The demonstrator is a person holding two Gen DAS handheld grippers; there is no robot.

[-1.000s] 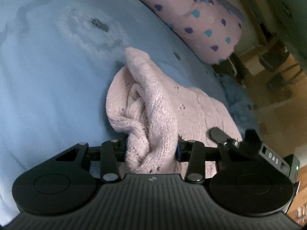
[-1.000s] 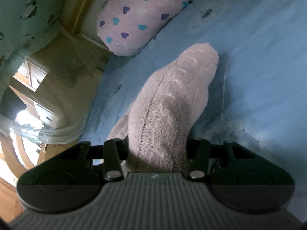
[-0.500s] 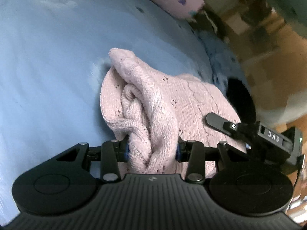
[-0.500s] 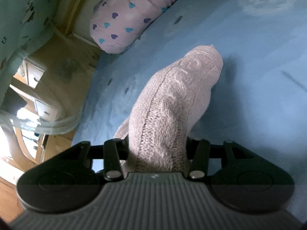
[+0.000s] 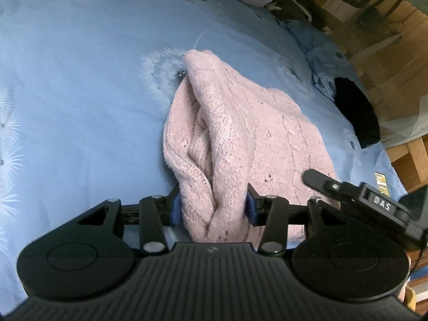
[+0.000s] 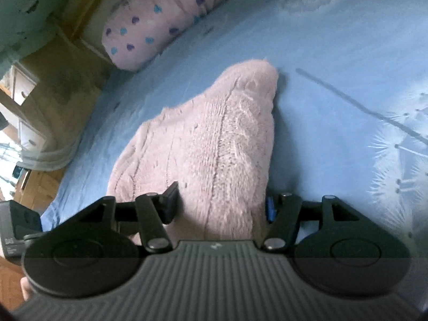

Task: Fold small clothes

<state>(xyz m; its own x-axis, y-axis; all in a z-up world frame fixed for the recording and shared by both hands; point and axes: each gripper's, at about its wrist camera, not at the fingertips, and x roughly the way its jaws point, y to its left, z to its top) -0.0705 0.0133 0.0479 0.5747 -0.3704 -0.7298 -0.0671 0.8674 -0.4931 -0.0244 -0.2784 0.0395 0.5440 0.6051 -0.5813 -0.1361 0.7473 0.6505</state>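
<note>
Left wrist: one pink sweater (image 5: 240, 133), two grippers

Left gripper (image 5: 212, 204) opening around bunched pink knit (image 5: 240, 133) on blue bedsheet (image 5: 80, 107).

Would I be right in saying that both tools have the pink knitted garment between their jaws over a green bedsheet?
Not quite: the bedsheet is light blue with white dandelion prints, not green, as both wrist views show. The rest holds: the pink knitted garment lies between the opening jaws of the left tool and the right tool.
</note>
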